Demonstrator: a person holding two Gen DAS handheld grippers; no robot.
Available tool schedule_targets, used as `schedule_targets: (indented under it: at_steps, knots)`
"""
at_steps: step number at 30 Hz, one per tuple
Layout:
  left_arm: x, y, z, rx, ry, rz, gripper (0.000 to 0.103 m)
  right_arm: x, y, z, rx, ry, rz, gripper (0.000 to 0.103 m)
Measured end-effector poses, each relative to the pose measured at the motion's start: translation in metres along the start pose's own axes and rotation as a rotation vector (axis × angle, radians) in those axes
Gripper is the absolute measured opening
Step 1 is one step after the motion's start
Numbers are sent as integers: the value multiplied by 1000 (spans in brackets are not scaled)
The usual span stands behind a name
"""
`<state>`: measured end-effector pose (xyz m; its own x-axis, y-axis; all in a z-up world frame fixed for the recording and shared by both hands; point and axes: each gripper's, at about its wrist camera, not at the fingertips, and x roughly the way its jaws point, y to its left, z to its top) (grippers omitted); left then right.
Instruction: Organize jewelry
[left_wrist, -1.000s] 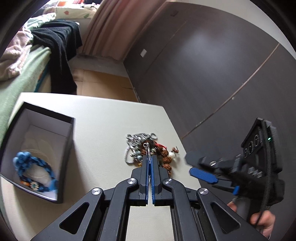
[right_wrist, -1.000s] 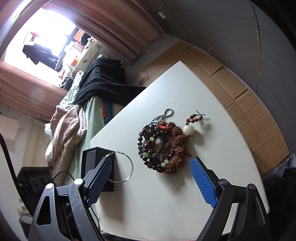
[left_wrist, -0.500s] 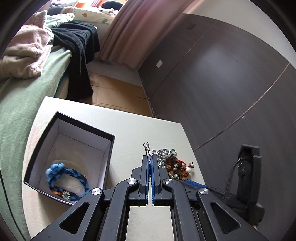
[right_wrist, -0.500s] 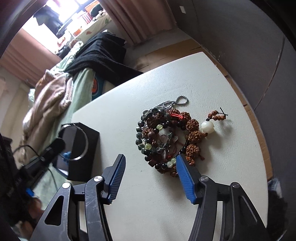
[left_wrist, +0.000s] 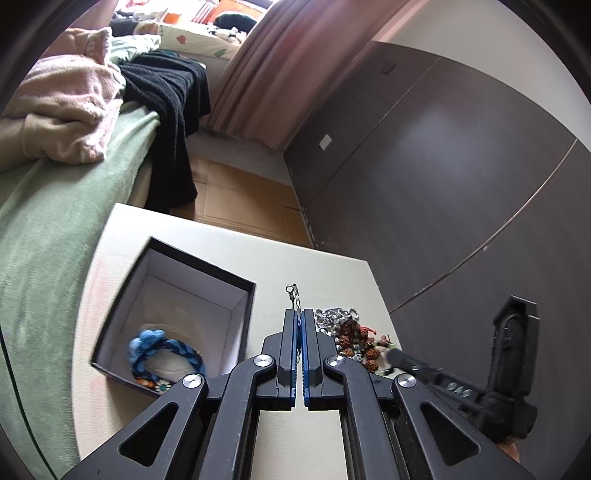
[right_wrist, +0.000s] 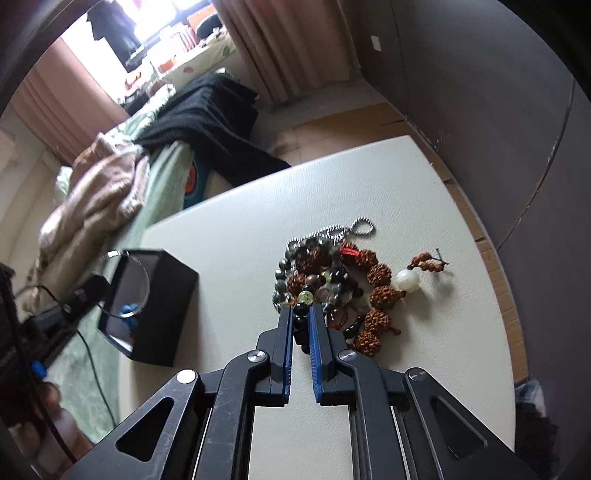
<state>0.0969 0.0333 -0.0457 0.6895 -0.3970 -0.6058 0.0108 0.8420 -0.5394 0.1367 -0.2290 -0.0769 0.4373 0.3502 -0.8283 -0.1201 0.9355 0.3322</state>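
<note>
Blue braided bracelet (left_wrist: 166, 354) boxed; left gripper (left_wrist: 299, 321) jaws clamp thin hoop (right_wrist: 127, 284); right gripper (right_wrist: 302, 325) jaws just closed on dark bead strand (right_wrist: 301, 321); bead pile (right_wrist: 343, 288) centre frame unsorted.

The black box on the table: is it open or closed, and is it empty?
Open and not empty. The black box has no lid on, its white inside shows, and a blue braided bracelet lies in it.

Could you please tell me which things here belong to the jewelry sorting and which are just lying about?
Job: black box, blue braided bracelet, thin metal hoop, bead pile, left gripper, right gripper.
Lying about: black garment, pink blanket.
</note>
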Motion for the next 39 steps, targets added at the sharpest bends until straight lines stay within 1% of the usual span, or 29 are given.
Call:
schedule_targets:
  at_steps: [5, 9, 11, 13, 15, 16, 18, 19, 20, 21, 24, 27, 30, 33, 35, 39]
  knots:
    - [-9, 11, 3, -20, -20, 30, 1, -24, -16, -2, 92, -64, 97, 10]
    - [-10, 17, 6, -33, -32, 49, 1, -38, -13, -1, 116, -108, 189, 10]
    - [-7, 19, 7, -40, -13, 53, 2, -38, -6, 1, 118, -118, 222, 10]
    - [-1, 23, 9, -67, 29, 60, 4, -37, 1, 2, 118, -122, 248, 10]
    - [0, 28, 11, -85, 36, 66, 8, -35, 8, 1, 115, -120, 274, 10]
    - [-1, 30, 12, -87, 31, 81, 19, -33, 11, 2, 113, -118, 293, 10]
    - [-6, 32, 13, -91, 13, 119, 67, -30, 18, 2, 109, -114, 327, 10]
    - [-10, 33, 13, -95, -9, 124, 75, -28, 24, 2, 99, -117, 347, 10]
    - [-17, 35, 13, -102, -49, 124, 79, -27, 29, 2, 92, -119, 358, 10]
    - [-21, 36, 14, -103, -64, 125, 79, -26, 34, 2, 85, -119, 369, 10]
    - [-30, 42, 18, -100, -76, 131, 79, -18, 51, 2, 68, -111, 417, 10]
    - [-34, 50, 19, -118, -89, 145, 79, -11, 67, 2, 58, -106, 456, 10]
    - [-43, 60, 27, -147, -124, 122, 79, -5, 84, 5, 35, -108, 485, 10]
    - [-51, 69, 33, -167, -143, 103, 79, -2, 102, 9, 7, -104, 488, 10]
    - [-54, 74, 36, -190, -157, 100, 79, 2, 112, 12, -8, -98, 473, 10]
    - [-63, 82, 37, -212, -179, 123, 79, 11, 130, 16, -34, -84, 464, 10]
